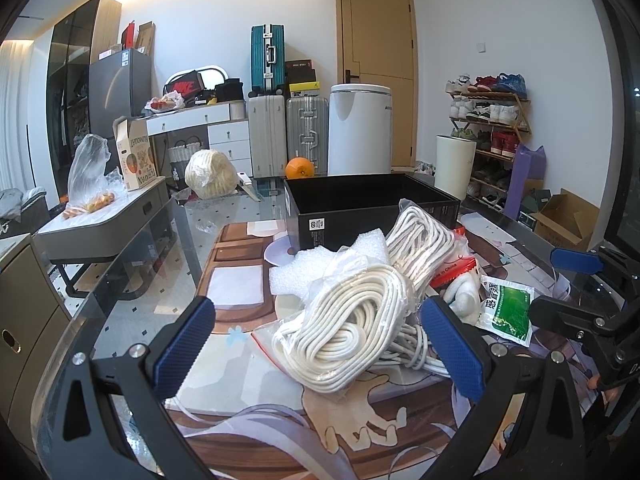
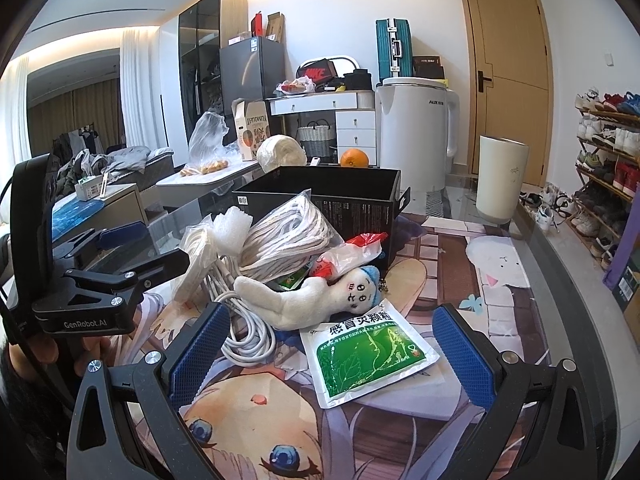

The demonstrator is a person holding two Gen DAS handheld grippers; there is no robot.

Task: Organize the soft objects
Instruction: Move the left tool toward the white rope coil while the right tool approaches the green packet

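Glass-topped bench (image 1: 132, 280) with a printed cartoon mat beneath; cluttered room behind, with suitcases, a door and a shoe rack. An open black box (image 1: 368, 204) is seen at the far middle of the bench. A pile of soft things lies just near of it: a bagged coil of white cord (image 1: 344, 336) nearest, a second bagged coil (image 1: 424, 240) leaning toward the box, white foam sheet (image 1: 320, 268) at left, a white plush toy (image 2: 320, 300) at right, a green sachet (image 2: 372, 356) flat beside the toy.

Left gripper (image 1: 320, 344): fingers spread wide, nothing held, the near coil lying between them. Right gripper (image 2: 328, 352): fingers likewise wide apart and empty, over the sachet.

Judged: coils limp, moderately heavy, bag film slippery, best pinched across the bundled loops. Plush light and squashy, best taken at the body. Sachet thin, best lifted by an edge.
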